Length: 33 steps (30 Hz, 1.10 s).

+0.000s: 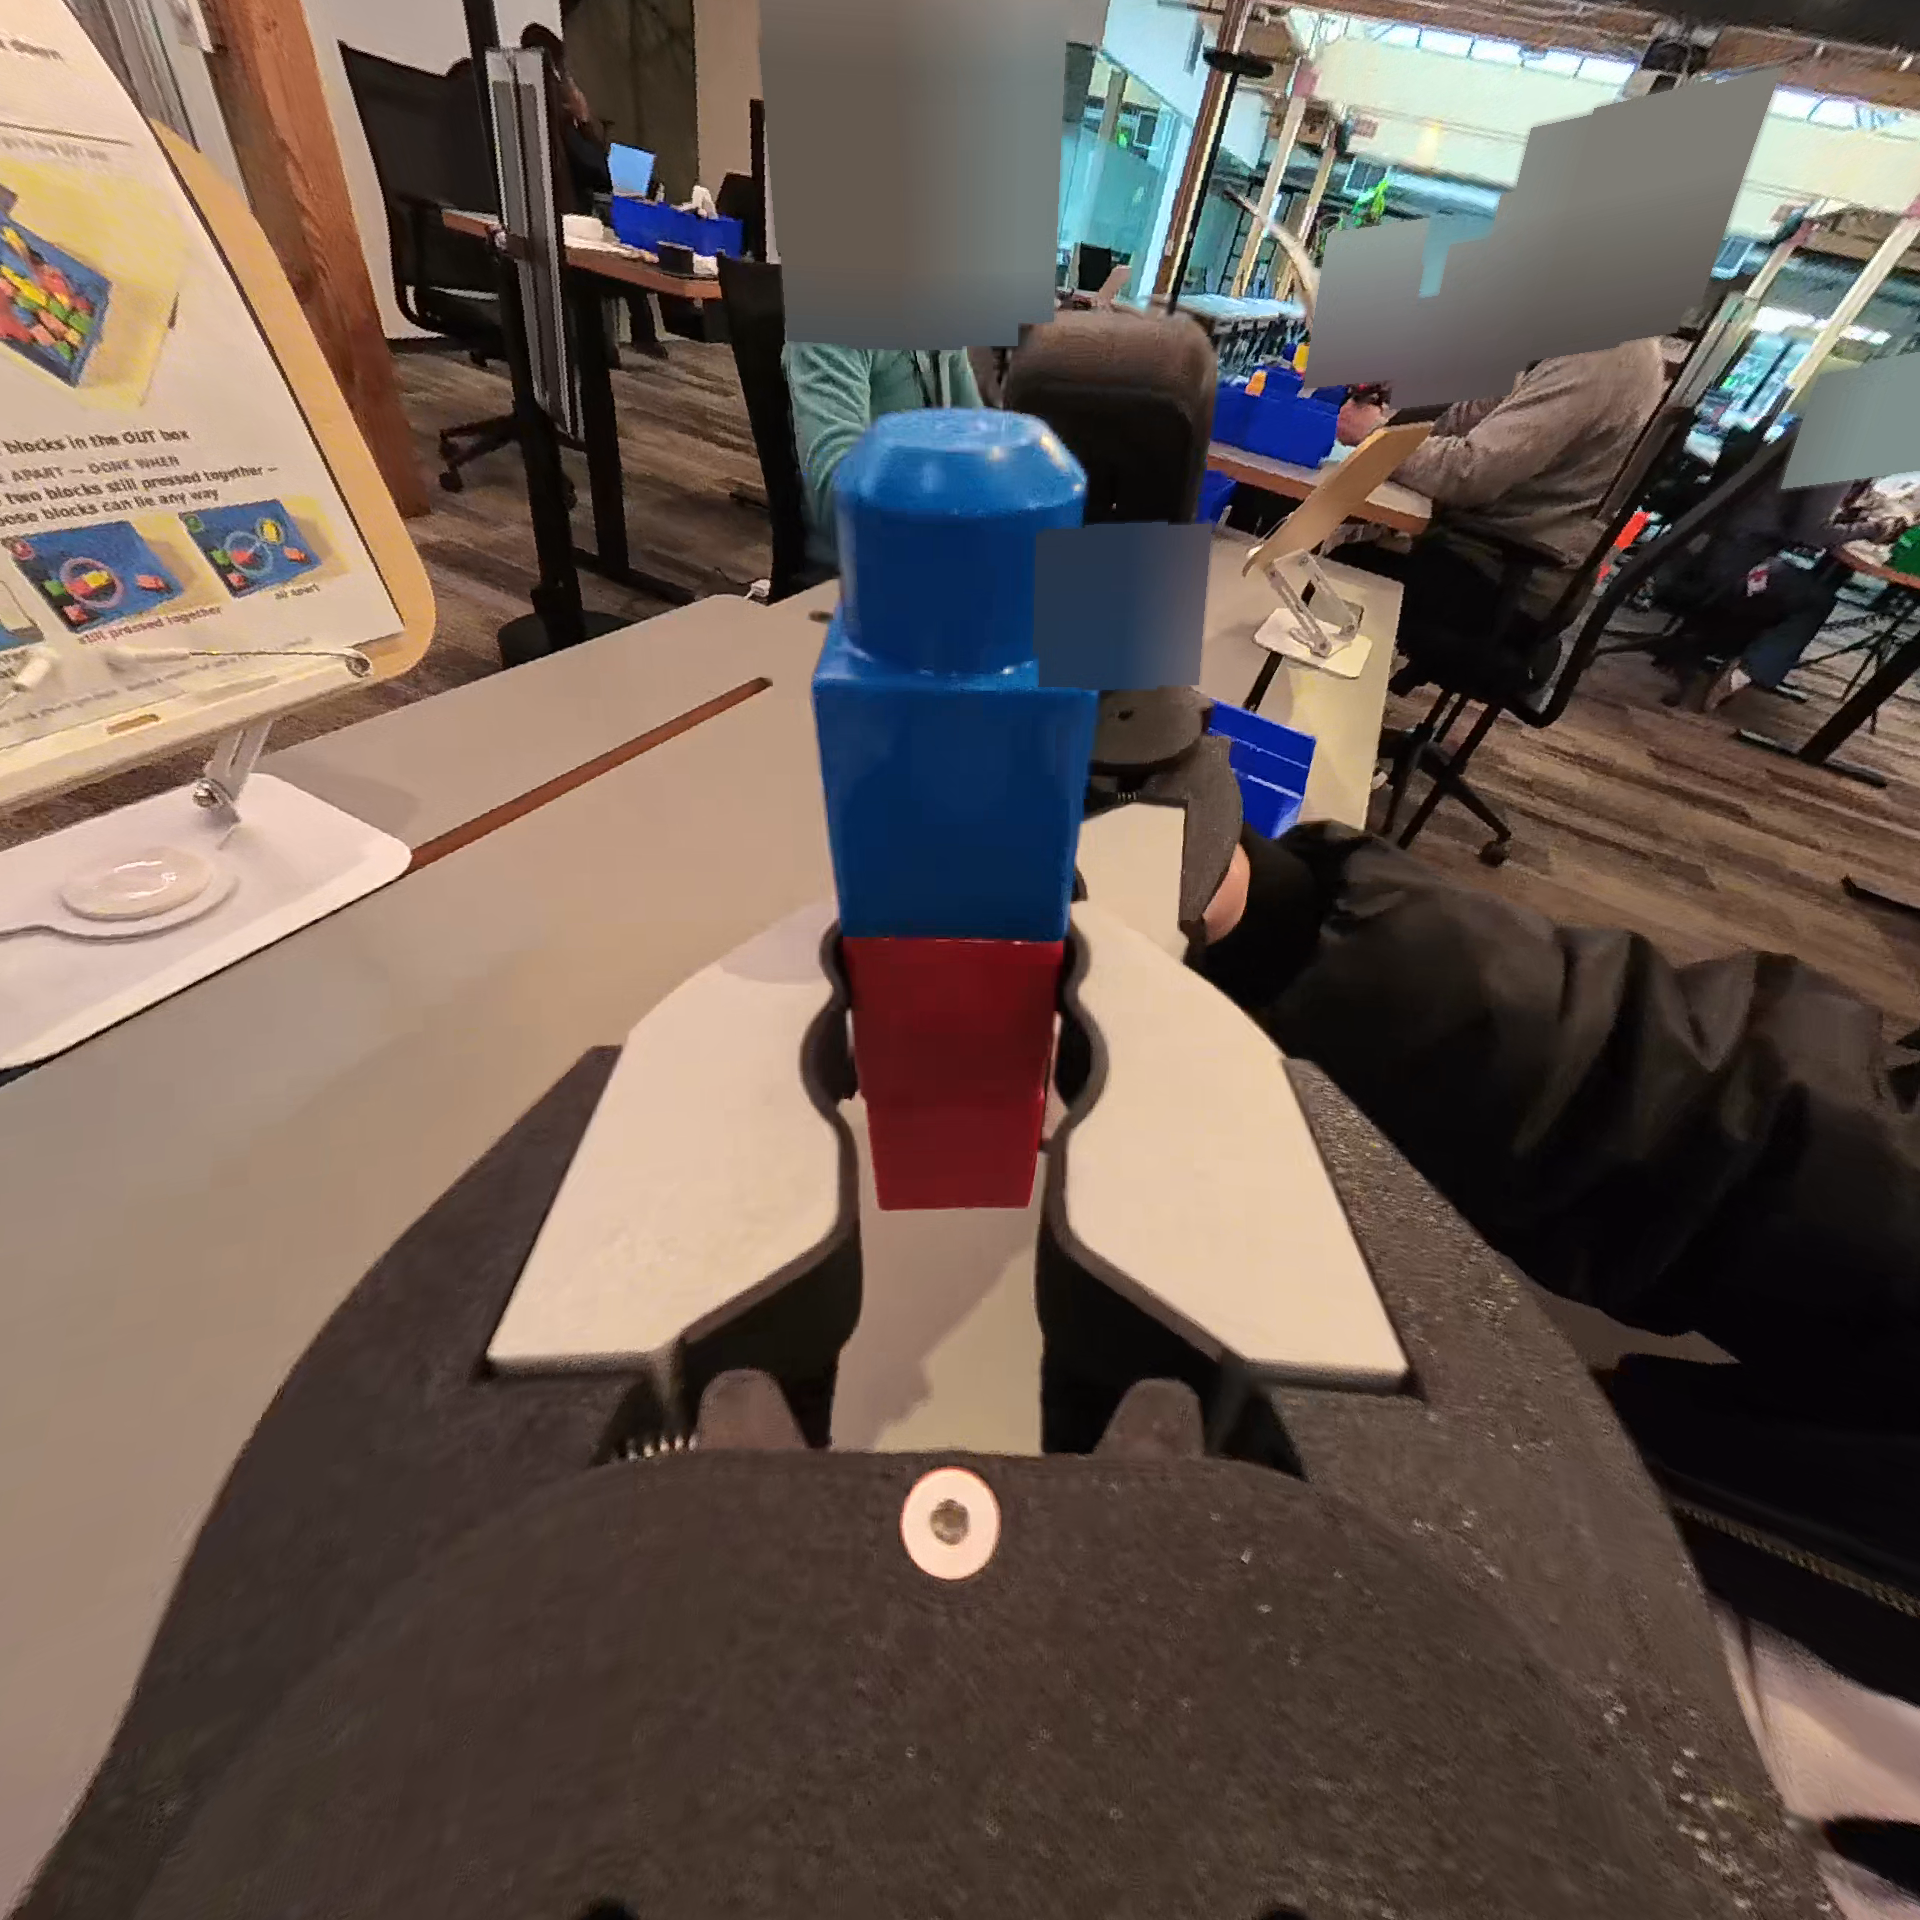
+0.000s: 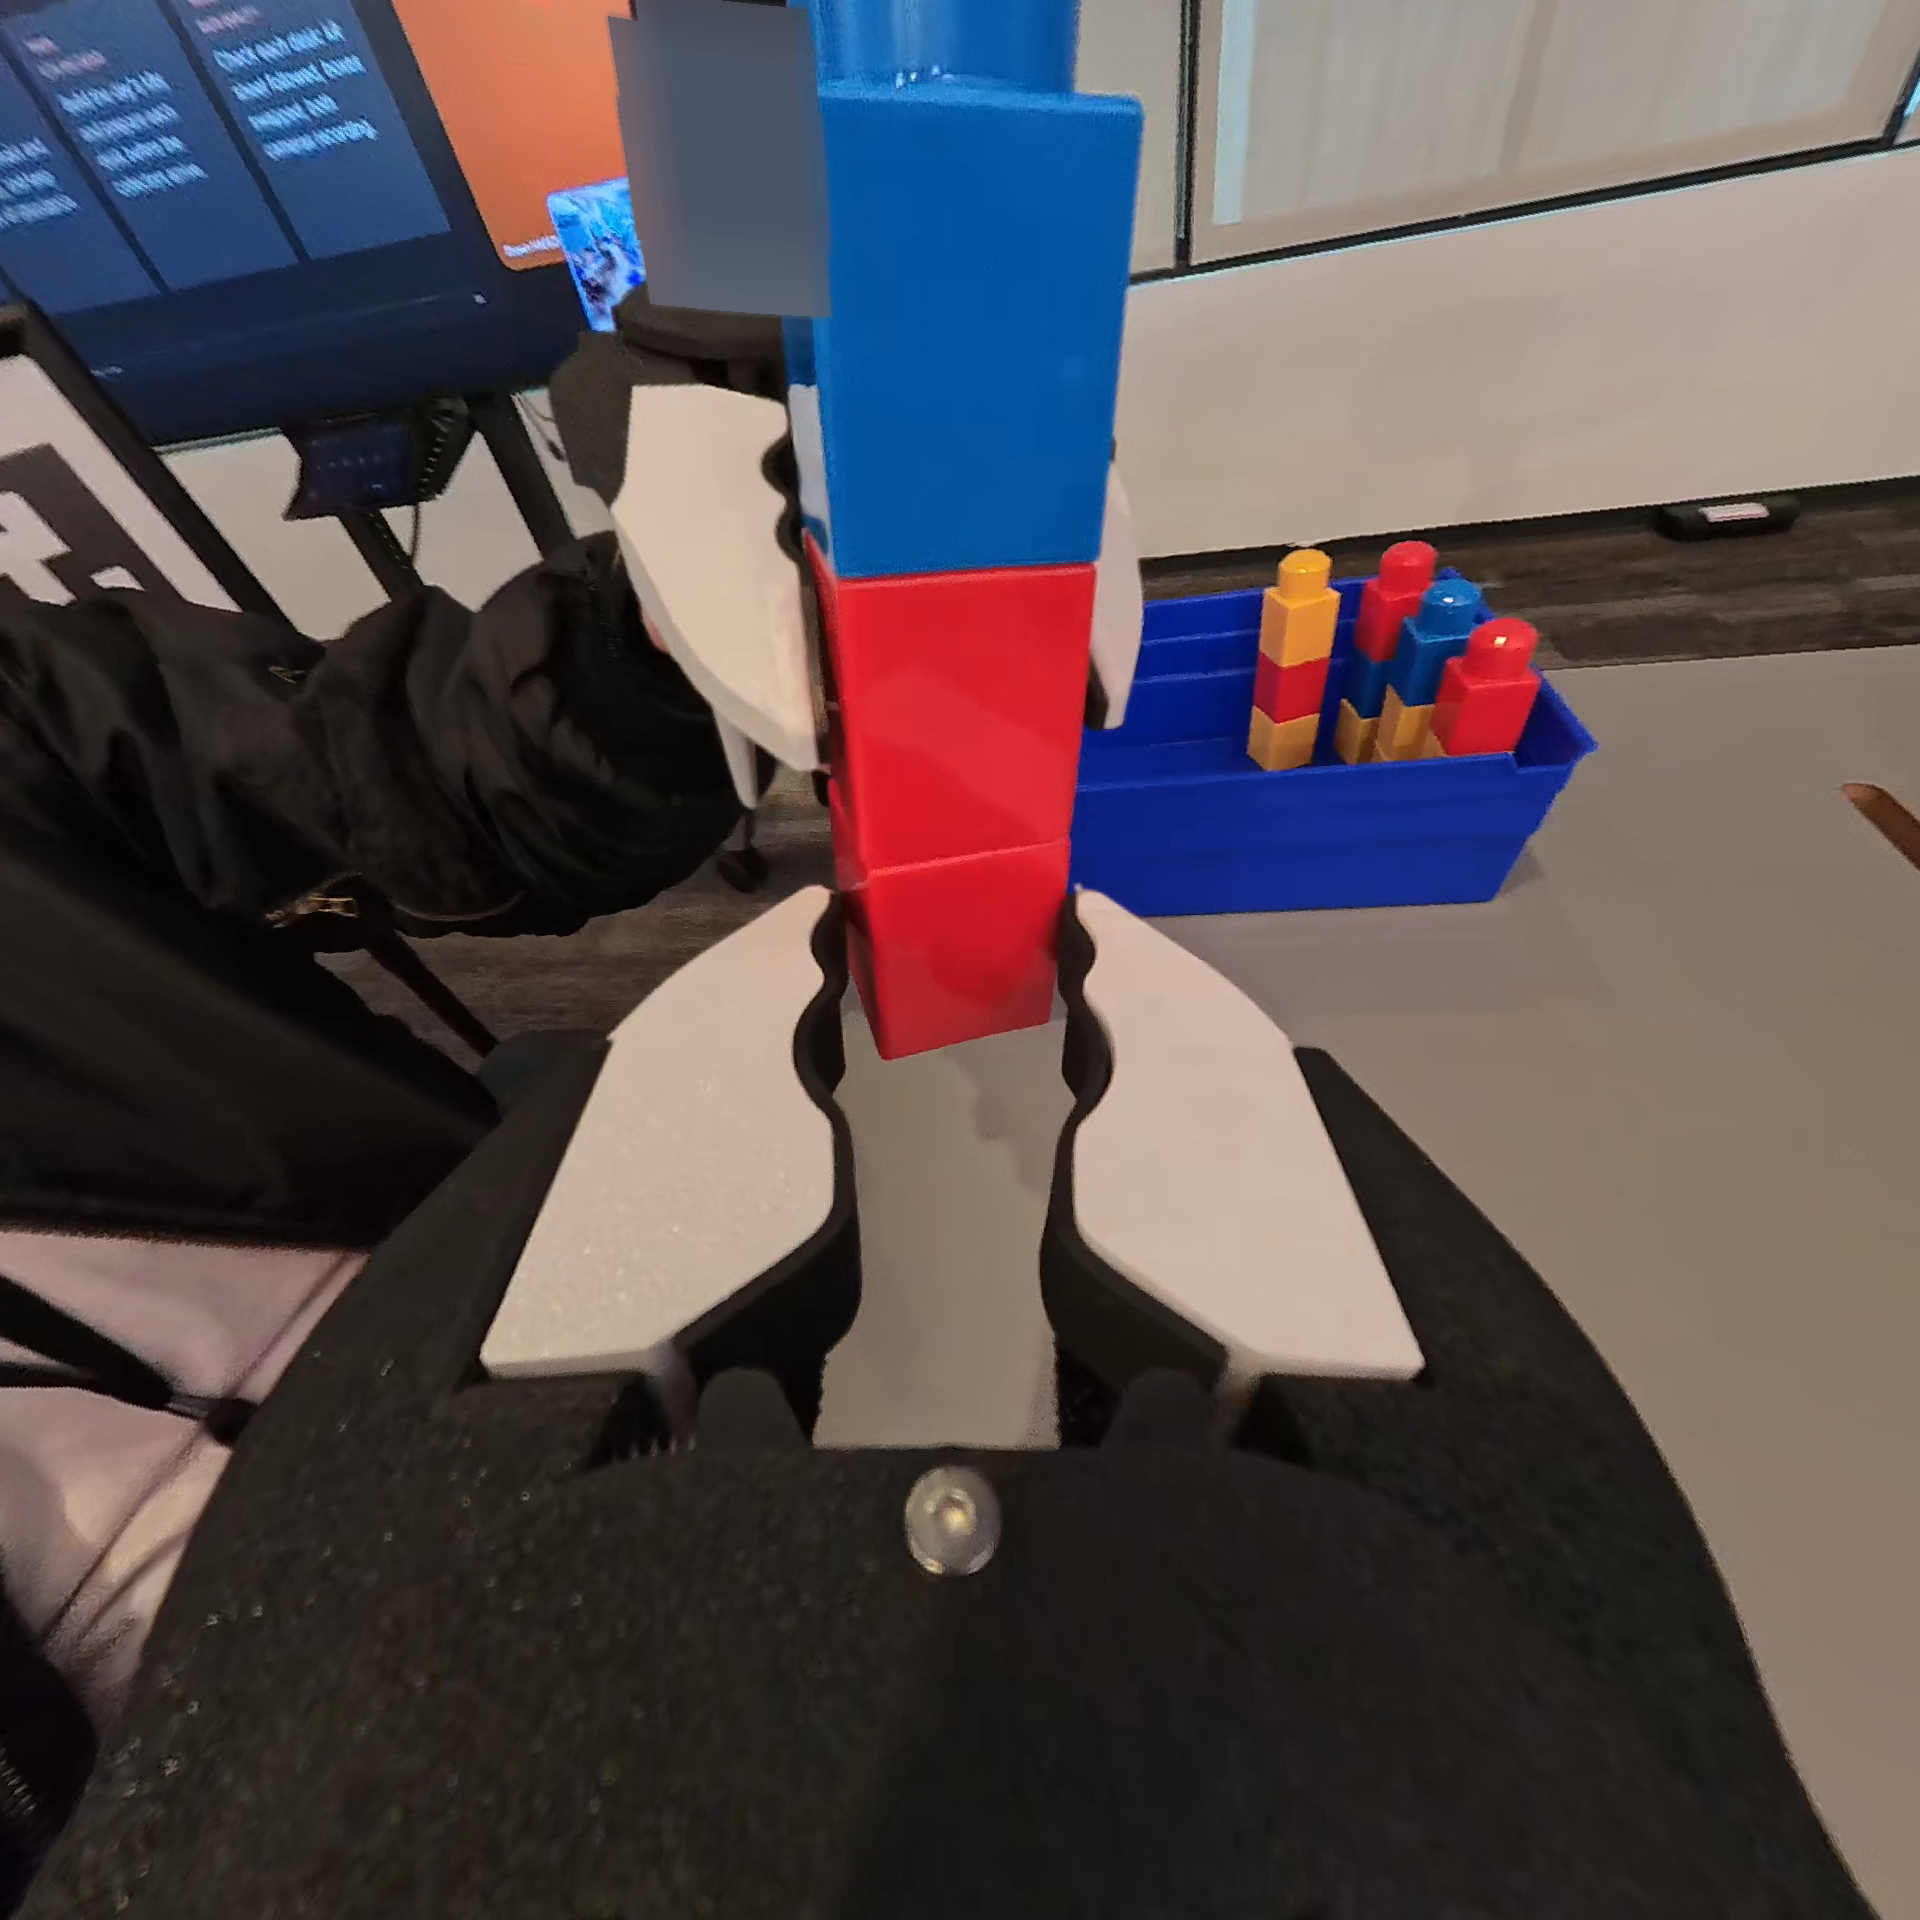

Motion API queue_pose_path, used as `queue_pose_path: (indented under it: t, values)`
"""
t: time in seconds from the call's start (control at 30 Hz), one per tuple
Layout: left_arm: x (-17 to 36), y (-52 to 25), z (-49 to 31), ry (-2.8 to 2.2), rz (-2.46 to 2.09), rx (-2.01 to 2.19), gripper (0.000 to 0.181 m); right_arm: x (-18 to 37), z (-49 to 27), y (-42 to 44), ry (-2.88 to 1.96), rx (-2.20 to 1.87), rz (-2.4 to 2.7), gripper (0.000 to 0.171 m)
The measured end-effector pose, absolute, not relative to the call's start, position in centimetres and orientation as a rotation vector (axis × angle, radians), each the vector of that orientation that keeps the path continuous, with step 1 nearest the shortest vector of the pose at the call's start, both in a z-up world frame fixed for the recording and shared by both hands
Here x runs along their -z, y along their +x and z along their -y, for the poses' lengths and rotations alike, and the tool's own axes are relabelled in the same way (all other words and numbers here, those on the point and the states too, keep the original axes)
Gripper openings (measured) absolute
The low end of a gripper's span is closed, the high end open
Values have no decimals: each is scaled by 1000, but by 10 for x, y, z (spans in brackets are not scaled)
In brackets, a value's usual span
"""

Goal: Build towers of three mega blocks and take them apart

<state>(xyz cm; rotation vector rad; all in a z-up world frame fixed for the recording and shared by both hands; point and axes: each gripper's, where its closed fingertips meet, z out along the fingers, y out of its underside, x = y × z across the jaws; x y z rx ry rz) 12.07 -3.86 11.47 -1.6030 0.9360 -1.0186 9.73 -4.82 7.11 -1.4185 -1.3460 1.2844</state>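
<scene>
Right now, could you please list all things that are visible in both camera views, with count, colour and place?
Blue block: one, blue, top of held tower.
Red blocks: two, red, stacked under it.
Bin: one, blue, on grey table, far right.
Finished towers: about four, yellow, red, blue, standing in bin.
Instruction sheet: one, white, on stand, left.
Screen: one, dark, behind.
Left gripper: shut on middle red block.
Right gripper: shut on bottom red block.

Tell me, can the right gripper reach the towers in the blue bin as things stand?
Probably not yet: the right gripper is shut on the bottom red block of the held tower. The way over the table to the blue bin looks free.
</scene>
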Motion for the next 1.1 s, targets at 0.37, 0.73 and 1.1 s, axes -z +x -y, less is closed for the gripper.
queue_pose_path:
  t: [0.37, 0.73, 1.1]
  values:
    - [-119, 140, 46, -1561, -950, 1212, 35, -76, 58, 109, -1361, -1391, 1302, 37]
    - [-115, 158, 56, -1538, -942, 1319, 35, -68, 70, 127, -1447, -1409, 1239, 37]
    - [-106, 125, 62, -1518, -998, 1134, 36, -68, 53, 289, -1735, -760, 937, 36]
